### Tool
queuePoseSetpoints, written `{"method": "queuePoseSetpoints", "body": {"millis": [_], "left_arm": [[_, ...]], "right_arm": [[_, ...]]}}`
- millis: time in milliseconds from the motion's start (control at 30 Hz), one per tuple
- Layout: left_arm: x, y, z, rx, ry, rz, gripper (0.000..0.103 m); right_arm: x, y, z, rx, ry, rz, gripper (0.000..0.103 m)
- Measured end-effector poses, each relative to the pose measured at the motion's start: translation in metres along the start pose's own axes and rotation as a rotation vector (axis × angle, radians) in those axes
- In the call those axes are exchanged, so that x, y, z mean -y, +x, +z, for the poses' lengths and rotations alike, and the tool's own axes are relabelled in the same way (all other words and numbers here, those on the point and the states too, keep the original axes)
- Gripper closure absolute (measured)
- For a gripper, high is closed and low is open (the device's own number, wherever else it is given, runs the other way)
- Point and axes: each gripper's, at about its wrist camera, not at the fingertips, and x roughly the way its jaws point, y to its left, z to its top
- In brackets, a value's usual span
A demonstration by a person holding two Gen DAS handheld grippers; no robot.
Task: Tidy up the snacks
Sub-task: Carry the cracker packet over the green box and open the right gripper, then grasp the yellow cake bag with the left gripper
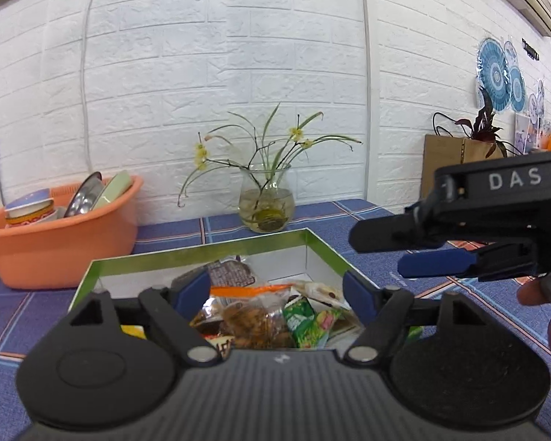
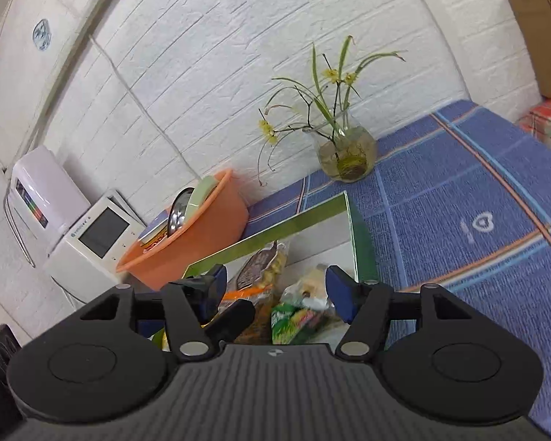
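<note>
A green-rimmed white box (image 1: pixel 305 238) stands on the blue checked tablecloth and holds several snack packets, among them a green packet (image 1: pixel 305 321), a brown nut packet (image 1: pixel 257 325) and a dark packet (image 1: pixel 231 273). My left gripper (image 1: pixel 275 292) is open and empty, above the box's near side. My right gripper (image 2: pixel 275 290) is open and empty, also over the box (image 2: pixel 305 213), above the green packet (image 2: pixel 294 321). The right gripper shows from the side in the left wrist view (image 1: pixel 385 253), at the box's right edge.
An orange basin (image 1: pixel 55 235) with dishes sits at the back left. A glass vase with flowers (image 1: pixel 266 204) stands behind the box by the white brick wall. A brown paper bag (image 1: pixel 455 158) is at the back right. White appliances (image 2: pixel 92 242) stand left of the basin.
</note>
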Motion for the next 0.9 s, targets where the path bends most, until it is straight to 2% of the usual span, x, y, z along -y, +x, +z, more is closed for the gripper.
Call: {"method": "queuePoseSetpoints", "body": {"millis": [133,200,300,367,433,533,600,700,800,900], "left_arm": [[-0.001,-0.028,-0.009,0.005,0.014,-0.029,0.023],[-0.004,-0.049,-0.018,0.008,0.010,-0.073,0.022],[-0.010,-0.079,-0.039,-0.030,-0.010,-0.192,0.022],[-0.012,-0.094,-0.053,-0.062,-0.035,-0.305,0.021],[-0.011,-0.099,-0.061,-0.094,-0.058,-0.381,0.021],[-0.003,-0.096,-0.072,-0.147,-0.058,-0.421,0.021],[0.000,-0.092,-0.076,-0.193,-0.064,-0.448,0.021],[0.006,-0.092,-0.082,-0.225,-0.066,-0.497,0.021],[0.021,-0.091,-0.089,-0.268,-0.010,-0.522,0.021],[0.037,-0.085,-0.101,-0.325,0.053,-0.489,0.021]], "right_arm": [[0.003,-0.026,-0.013,-0.046,0.064,0.016,0.002],[0.007,-0.046,-0.026,-0.072,0.084,0.018,0.000],[0.019,-0.085,-0.054,-0.063,0.142,-0.032,0.000],[0.030,-0.107,-0.065,-0.051,0.221,-0.085,0.000],[0.038,-0.115,-0.074,-0.099,0.282,-0.112,0.000],[0.048,-0.112,-0.086,-0.208,0.414,-0.133,0.000],[0.051,-0.110,-0.094,-0.247,0.455,-0.130,0.000],[0.048,-0.104,-0.098,-0.253,0.434,-0.171,0.000],[0.047,-0.093,-0.100,-0.269,0.427,-0.183,0.000],[0.052,-0.081,-0.103,-0.286,0.435,-0.152,0.000]]}}
